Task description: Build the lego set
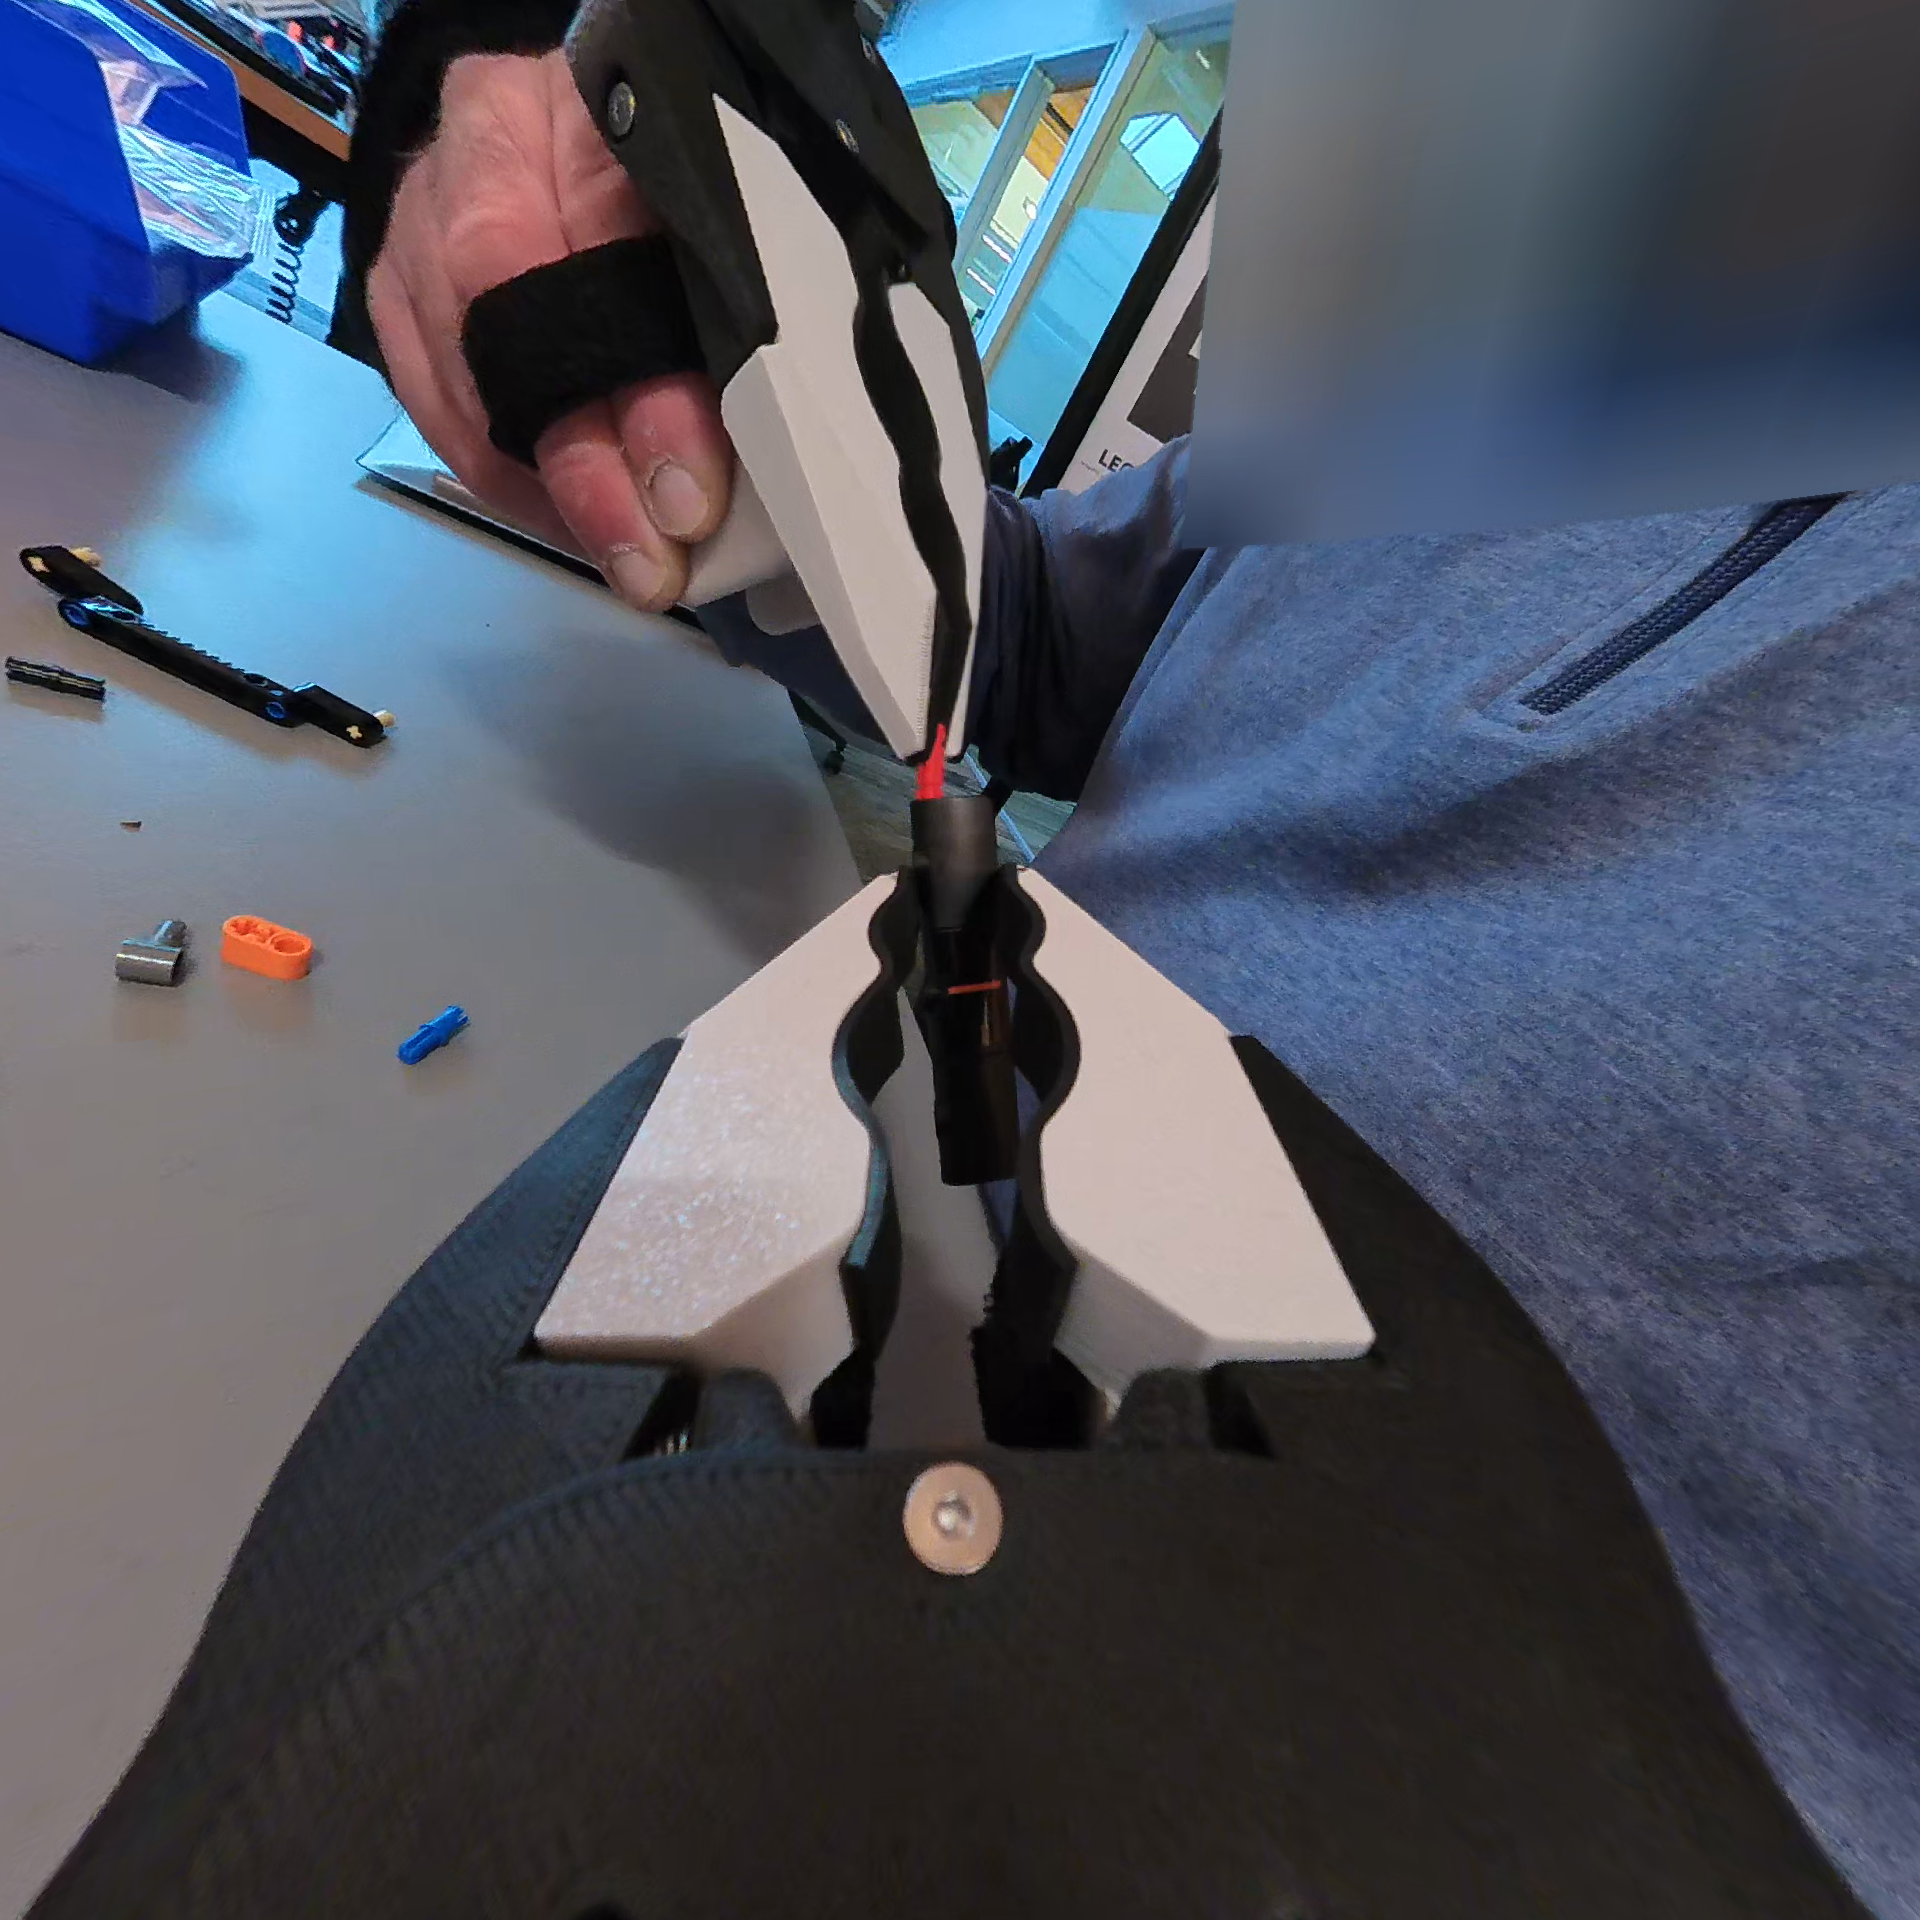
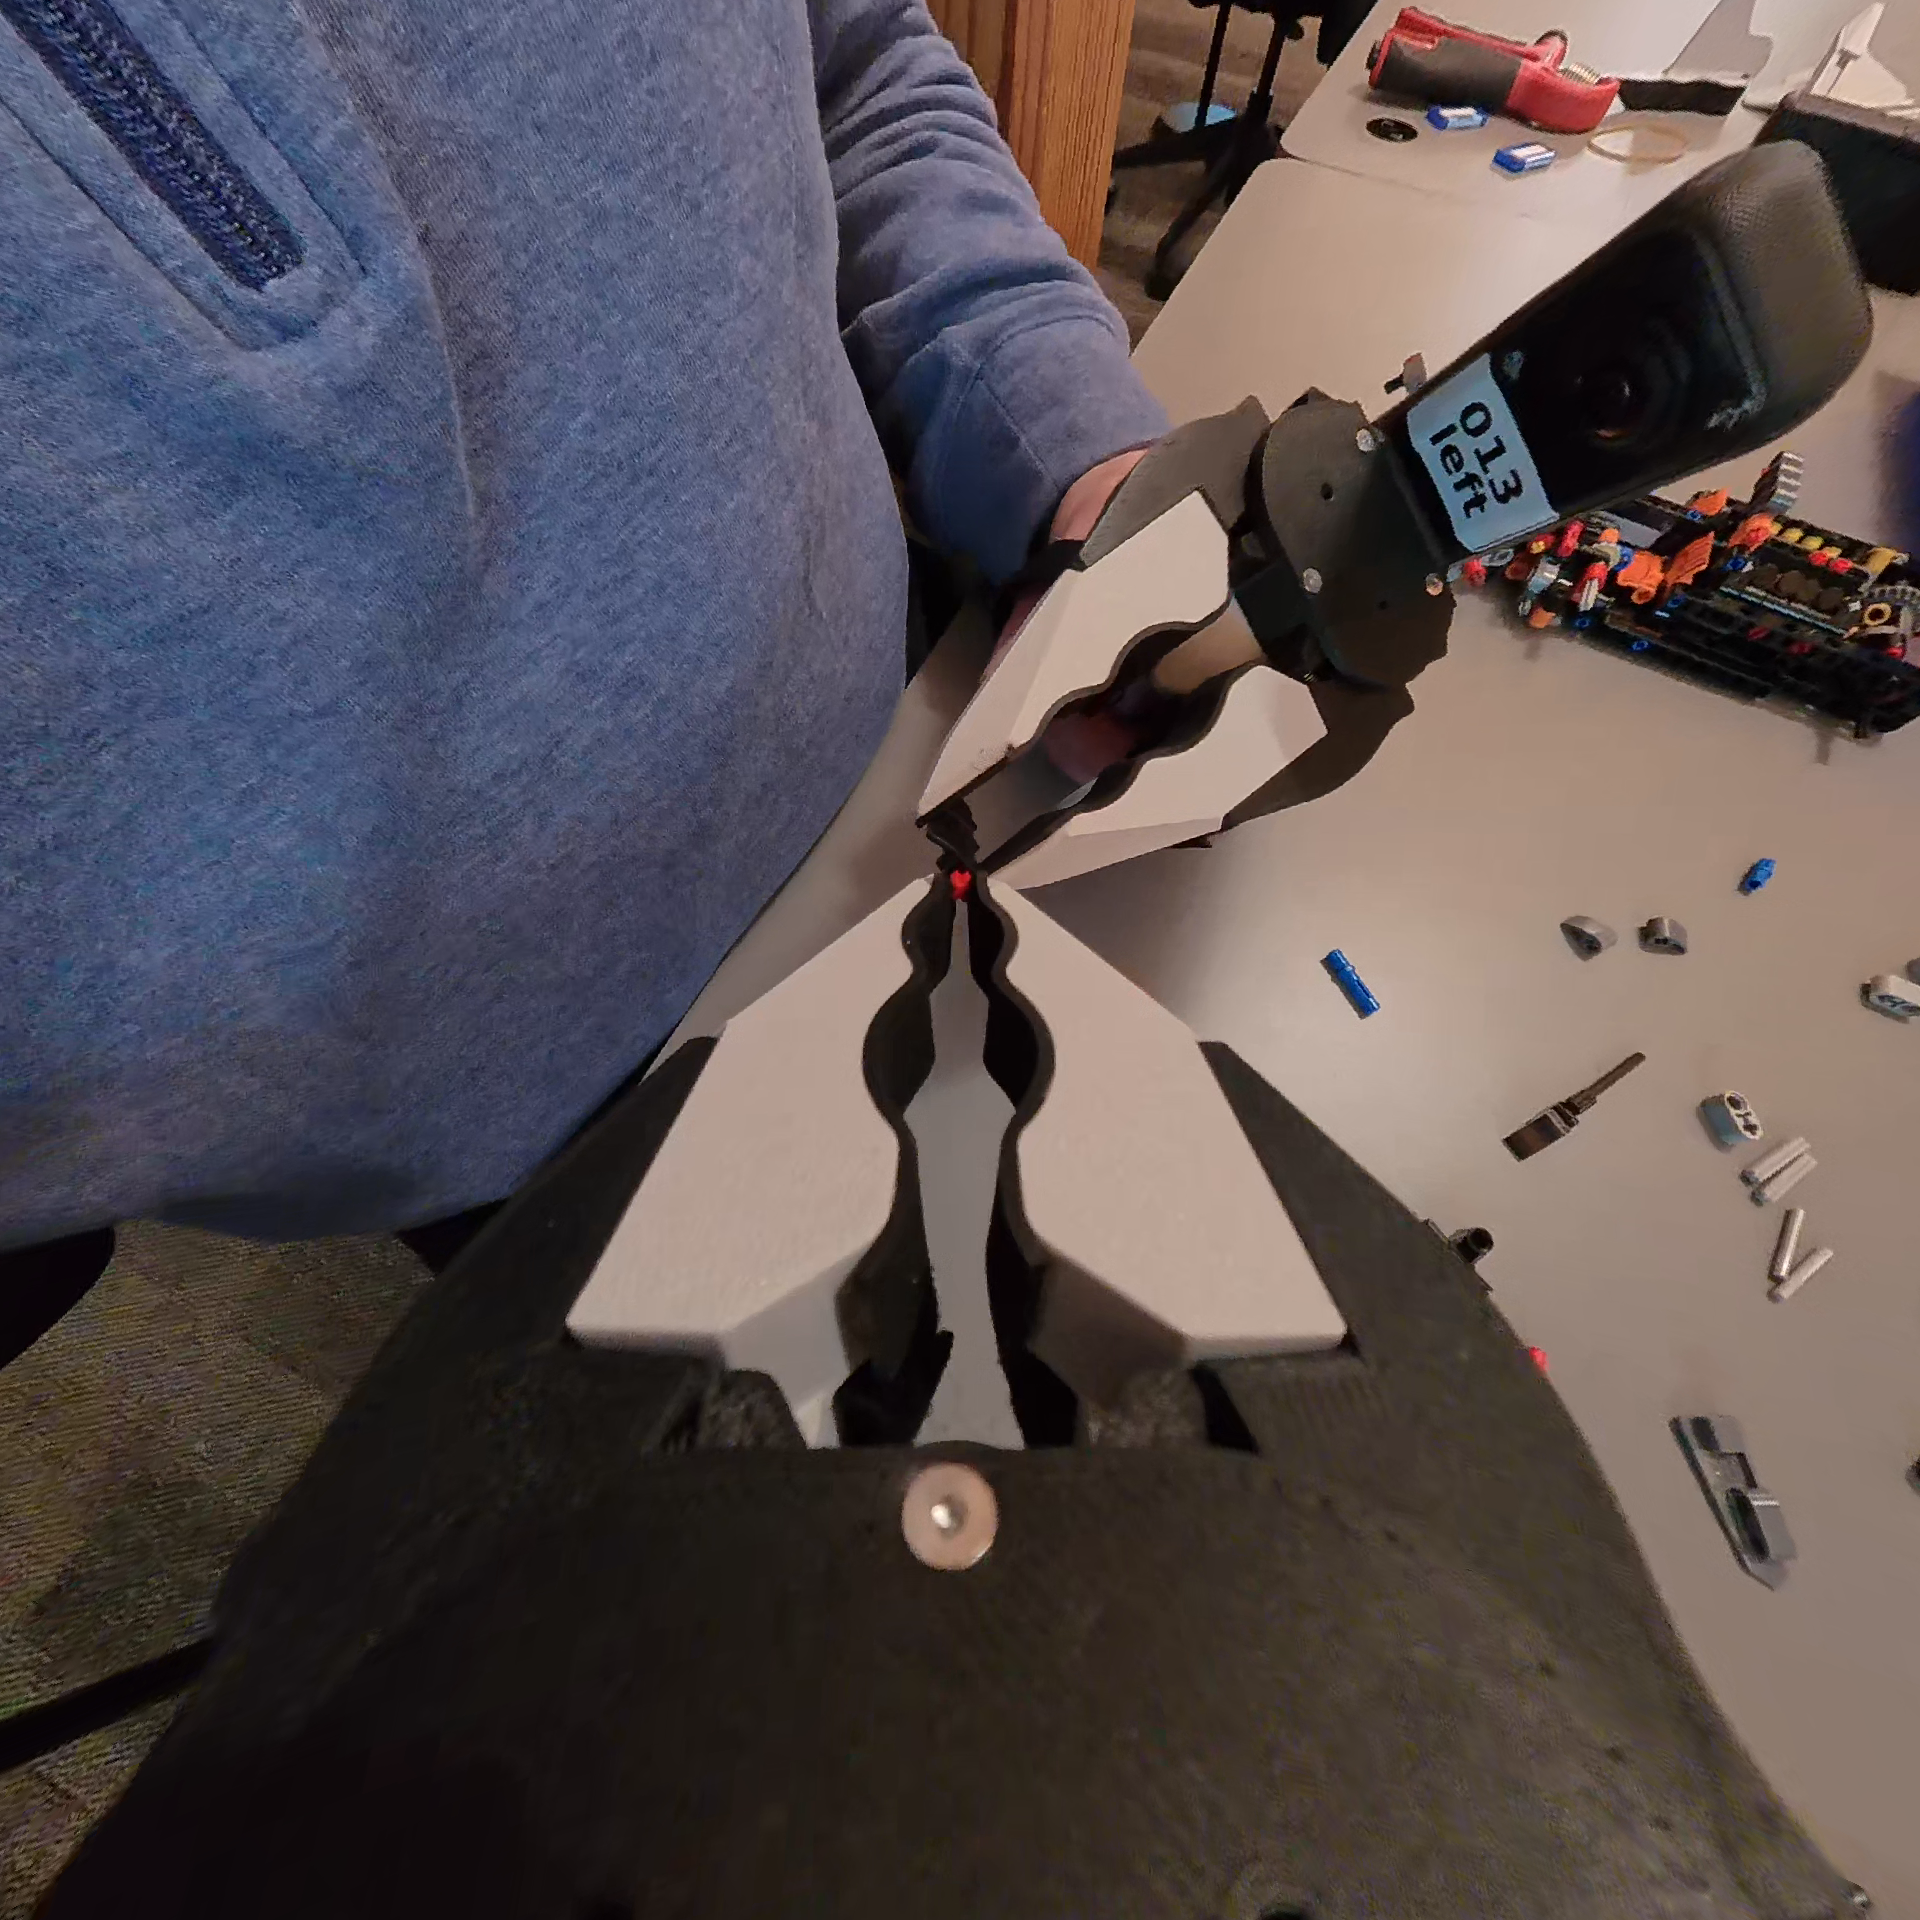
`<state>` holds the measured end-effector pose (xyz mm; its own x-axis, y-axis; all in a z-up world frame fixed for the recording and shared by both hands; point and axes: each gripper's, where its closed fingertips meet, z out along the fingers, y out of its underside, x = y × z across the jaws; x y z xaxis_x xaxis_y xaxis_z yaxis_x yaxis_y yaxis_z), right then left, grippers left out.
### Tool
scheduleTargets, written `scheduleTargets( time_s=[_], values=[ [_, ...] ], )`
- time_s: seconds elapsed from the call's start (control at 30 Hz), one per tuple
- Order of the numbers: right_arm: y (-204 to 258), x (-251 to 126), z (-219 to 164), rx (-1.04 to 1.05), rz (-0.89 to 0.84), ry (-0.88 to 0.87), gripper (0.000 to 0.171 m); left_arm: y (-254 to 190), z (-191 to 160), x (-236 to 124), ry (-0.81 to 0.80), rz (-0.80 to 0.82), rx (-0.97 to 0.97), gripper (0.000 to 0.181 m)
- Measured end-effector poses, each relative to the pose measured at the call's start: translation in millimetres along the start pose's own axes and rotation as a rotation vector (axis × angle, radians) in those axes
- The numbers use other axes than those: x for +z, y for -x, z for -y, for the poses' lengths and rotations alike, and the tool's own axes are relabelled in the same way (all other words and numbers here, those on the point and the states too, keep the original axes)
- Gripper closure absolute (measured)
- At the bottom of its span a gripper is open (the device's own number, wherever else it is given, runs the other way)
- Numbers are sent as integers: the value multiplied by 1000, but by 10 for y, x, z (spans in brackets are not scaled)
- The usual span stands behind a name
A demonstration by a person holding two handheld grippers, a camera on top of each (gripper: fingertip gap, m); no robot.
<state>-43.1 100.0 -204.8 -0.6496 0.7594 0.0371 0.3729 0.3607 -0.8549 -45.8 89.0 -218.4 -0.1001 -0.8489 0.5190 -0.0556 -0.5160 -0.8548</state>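
Meanwhile, we had the left gripper (image 1: 951,883) clamped on a black lego connector (image 1: 961,997) above the table edge (image 1: 582,748), the right gripper (image 1: 935,732) pinching a red axle (image 1: 932,769) at its top. A blue bin (image 1: 94,197) held clear bags (image 1: 182,156).

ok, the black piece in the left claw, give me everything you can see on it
The black piece looks like a slim, matte plastic stack of cylindrical segments, upright between the left claw fingers, which are shut on it. A thin red line crosses its middle. Its wider top sleeve pokes past the fingertips, where a red pin, pinched by the right claw, enters. It is held off the table.
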Motion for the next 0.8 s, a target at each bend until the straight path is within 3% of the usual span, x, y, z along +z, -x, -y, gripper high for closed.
scheduleTargets(
  time_s=[0.8],
  values=[
    [8, 21, -39, -22, 10, -2, 171, 33, -38, 25, 26, 18, -5, 169]
  ],
)
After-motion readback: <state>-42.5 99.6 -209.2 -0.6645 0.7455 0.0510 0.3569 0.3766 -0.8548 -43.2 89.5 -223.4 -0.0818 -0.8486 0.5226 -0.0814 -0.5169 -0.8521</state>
